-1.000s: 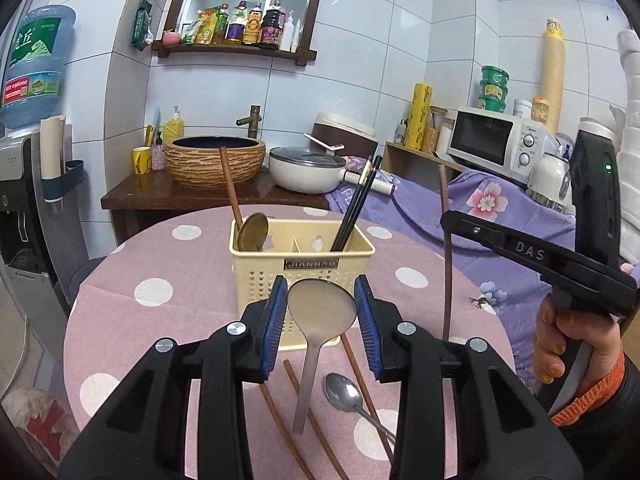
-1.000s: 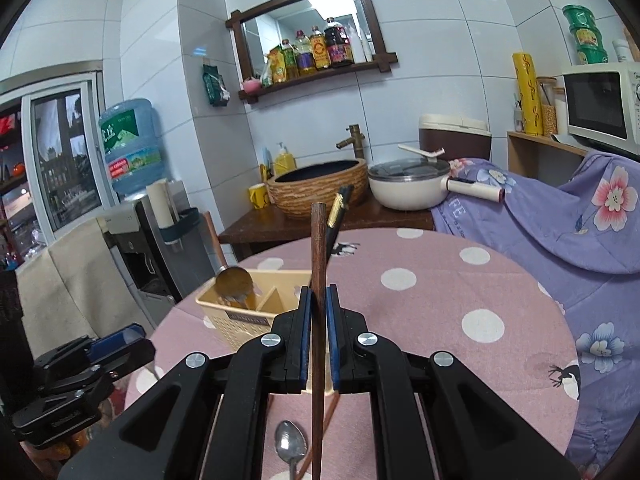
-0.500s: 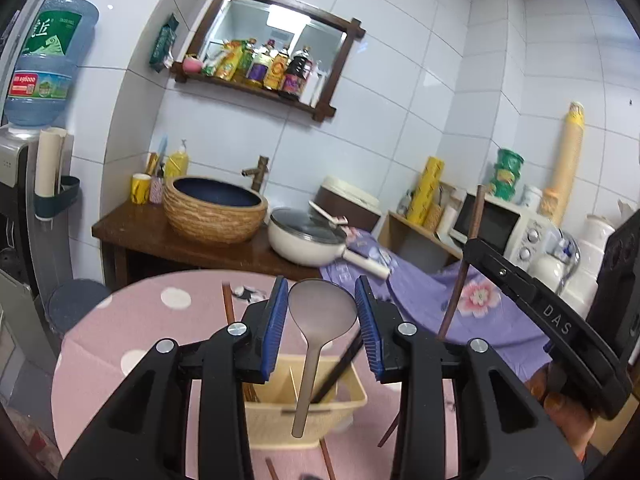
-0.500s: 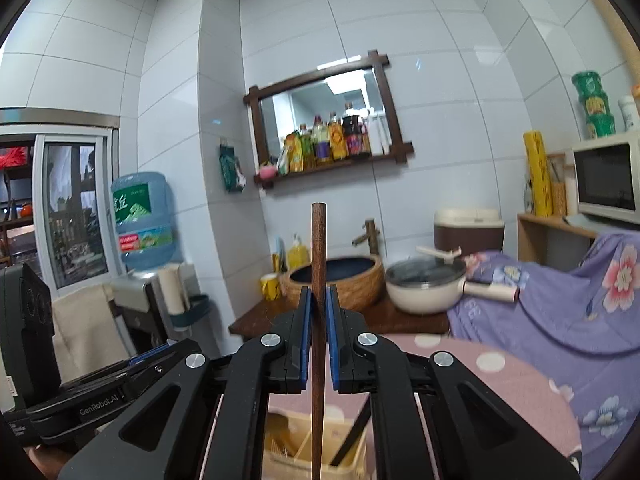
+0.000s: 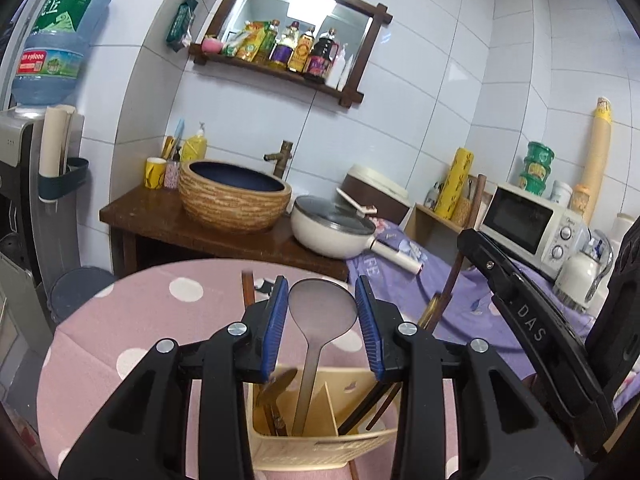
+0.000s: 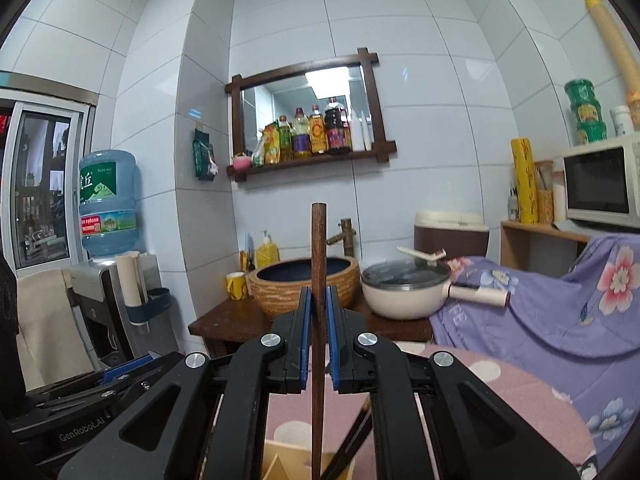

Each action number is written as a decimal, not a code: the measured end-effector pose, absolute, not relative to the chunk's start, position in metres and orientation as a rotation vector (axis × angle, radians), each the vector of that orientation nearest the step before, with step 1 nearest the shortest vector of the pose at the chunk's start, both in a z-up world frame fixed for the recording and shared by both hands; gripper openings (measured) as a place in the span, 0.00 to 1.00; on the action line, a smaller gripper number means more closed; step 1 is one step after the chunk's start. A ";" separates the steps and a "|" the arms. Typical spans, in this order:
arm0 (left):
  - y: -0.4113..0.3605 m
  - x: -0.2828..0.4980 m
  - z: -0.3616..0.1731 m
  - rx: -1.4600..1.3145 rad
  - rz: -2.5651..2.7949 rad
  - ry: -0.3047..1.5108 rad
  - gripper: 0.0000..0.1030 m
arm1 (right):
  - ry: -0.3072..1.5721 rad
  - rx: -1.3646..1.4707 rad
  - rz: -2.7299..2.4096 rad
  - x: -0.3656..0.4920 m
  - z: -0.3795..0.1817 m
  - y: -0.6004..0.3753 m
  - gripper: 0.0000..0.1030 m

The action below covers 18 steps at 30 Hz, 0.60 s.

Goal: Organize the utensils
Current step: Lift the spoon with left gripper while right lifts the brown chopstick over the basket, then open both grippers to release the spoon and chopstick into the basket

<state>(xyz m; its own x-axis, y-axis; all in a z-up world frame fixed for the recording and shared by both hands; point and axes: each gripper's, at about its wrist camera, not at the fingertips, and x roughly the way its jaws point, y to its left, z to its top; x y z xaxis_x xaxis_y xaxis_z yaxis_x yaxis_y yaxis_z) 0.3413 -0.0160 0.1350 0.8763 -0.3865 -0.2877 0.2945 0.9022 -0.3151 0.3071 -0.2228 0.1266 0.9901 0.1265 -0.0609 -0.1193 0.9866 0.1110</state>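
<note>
Both grippers lifted: spoon and chopstick were down by the table, now over the caddy. Left gripper clamps one steel spoon, handle dipping into the caddy's left compartment beside a gold spoon. Right gripper pinches one brown chopstick upright above the caddy. Dark chopsticks lean in its right compartment.

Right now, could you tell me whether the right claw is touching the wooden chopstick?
Touching: the right wrist view shows the right claw with both blue pads pressed against the upright wooden chopstick.
</note>
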 end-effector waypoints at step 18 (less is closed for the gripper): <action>-0.031 0.334 0.065 -0.162 -0.349 0.494 0.34 | 0.207 0.083 0.153 0.293 0.082 -0.222 0.07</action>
